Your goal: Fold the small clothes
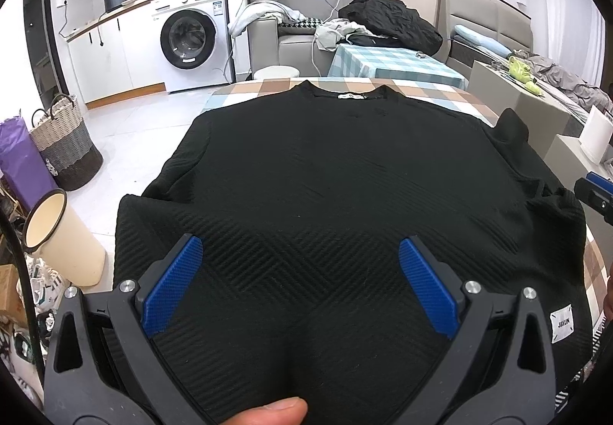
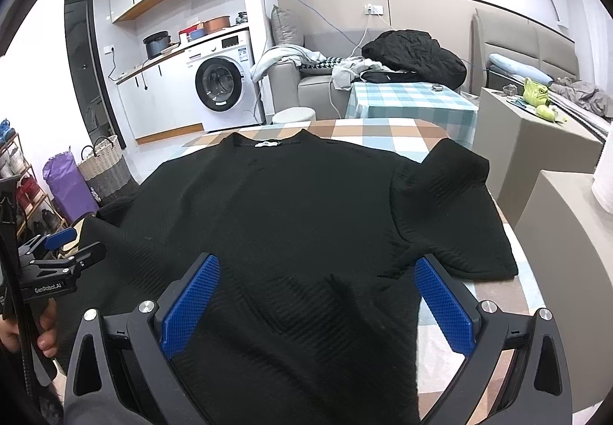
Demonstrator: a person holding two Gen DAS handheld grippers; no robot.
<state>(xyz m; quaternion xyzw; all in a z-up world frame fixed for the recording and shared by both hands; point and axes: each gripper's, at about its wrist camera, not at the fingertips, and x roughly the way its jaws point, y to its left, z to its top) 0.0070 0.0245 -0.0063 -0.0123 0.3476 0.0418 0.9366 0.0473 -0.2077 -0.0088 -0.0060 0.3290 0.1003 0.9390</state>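
A black ribbed short-sleeved top point(image 1: 325, 176) lies spread flat on a checked tablecloth point(image 1: 421, 88), collar with its white label at the far end. It also shows in the right wrist view point(image 2: 276, 218), its right sleeve point(image 2: 448, 210) lying out to the side. My left gripper point(image 1: 300, 252) is open and empty, hovering above the hem near the left side. My right gripper point(image 2: 318, 272) is open and empty above the hem's right part. The left gripper also shows at the left edge of the right wrist view point(image 2: 63, 245).
A cream bucket point(image 1: 61, 233), a woven basket point(image 1: 65, 141) and a purple bag point(image 1: 19, 161) stand on the floor left of the table. Beyond are a washing machine point(image 1: 191, 38), a sofa with clothes point(image 1: 390, 23) and grey boxes point(image 2: 536, 134) at the right.
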